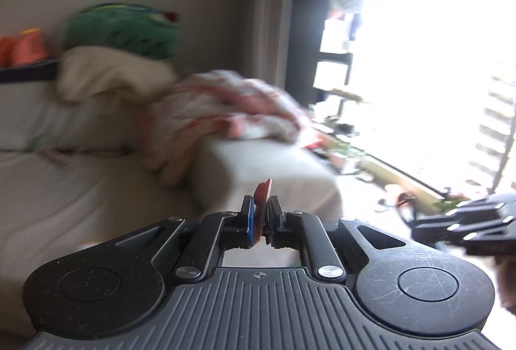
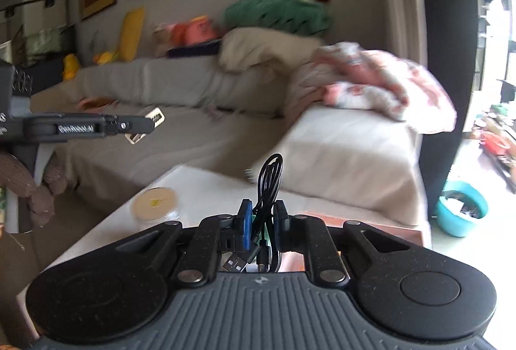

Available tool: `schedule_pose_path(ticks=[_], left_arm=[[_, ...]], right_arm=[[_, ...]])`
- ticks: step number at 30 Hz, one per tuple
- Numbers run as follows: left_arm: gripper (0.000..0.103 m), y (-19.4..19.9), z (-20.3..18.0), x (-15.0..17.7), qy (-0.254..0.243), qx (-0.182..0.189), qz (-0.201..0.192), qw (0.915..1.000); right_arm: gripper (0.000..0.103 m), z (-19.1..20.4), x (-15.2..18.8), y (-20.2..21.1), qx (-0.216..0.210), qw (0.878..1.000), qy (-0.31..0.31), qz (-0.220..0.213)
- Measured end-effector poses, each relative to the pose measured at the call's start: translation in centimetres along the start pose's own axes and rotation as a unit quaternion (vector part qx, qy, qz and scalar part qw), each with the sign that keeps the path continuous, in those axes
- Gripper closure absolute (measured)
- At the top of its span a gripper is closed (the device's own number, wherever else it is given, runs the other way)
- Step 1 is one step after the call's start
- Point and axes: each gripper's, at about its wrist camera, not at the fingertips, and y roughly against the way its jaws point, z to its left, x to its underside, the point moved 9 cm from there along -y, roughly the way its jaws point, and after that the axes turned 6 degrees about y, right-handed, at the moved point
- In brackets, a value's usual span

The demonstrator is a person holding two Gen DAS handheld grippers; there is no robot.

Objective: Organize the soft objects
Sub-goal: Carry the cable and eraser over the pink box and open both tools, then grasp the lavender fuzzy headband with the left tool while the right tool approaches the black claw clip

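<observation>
My left gripper (image 1: 260, 219) is shut on a thin reddish-brown flat piece (image 1: 262, 193) that stands up between its pads. In the right wrist view the left gripper (image 2: 146, 125) shows at the left, held level above the sofa. My right gripper (image 2: 262, 222) is shut on a coiled black USB cable (image 2: 269, 179), above a white low table (image 2: 200, 188). A pink patterned blanket (image 1: 225, 111) lies bunched on the sofa arm (image 2: 371, 82). A cream cushion (image 2: 267, 50) and a green plush (image 2: 280, 11) sit behind it.
A grey L-shaped sofa (image 2: 145, 82) runs along the wall, with yellow and orange soft toys (image 2: 132, 34) on its back. A round tan disc (image 2: 156, 201) lies on the white table. A teal basin (image 2: 461, 211) stands on the floor at right. A bright window (image 1: 435, 75) is at right.
</observation>
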Motion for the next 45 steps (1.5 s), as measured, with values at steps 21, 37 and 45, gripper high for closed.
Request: schedule_pose_path(ticks=[21, 37, 45], left_arm=[[0.09, -11.4, -9.8, 7.8, 0.061, 0.099, 0.16, 0.9801], [0.09, 2.4, 8.2, 11.6, 0.078, -0.151, 0.083, 0.9819], [0.09, 1.9, 5.7, 14.7, 0.066, -0.109, 0.104, 0.9863]], right_arm=[[0.062, -11.6, 6.9, 0.7, 0.058, 0.984, -0.165, 0.02], [0.045, -0.2, 11.9, -1.5, 0.059, 0.995, 0.008, 0.078], [0.037, 7.9, 13.4, -4.2, 0.059, 0.991, 0.09, 0.08]])
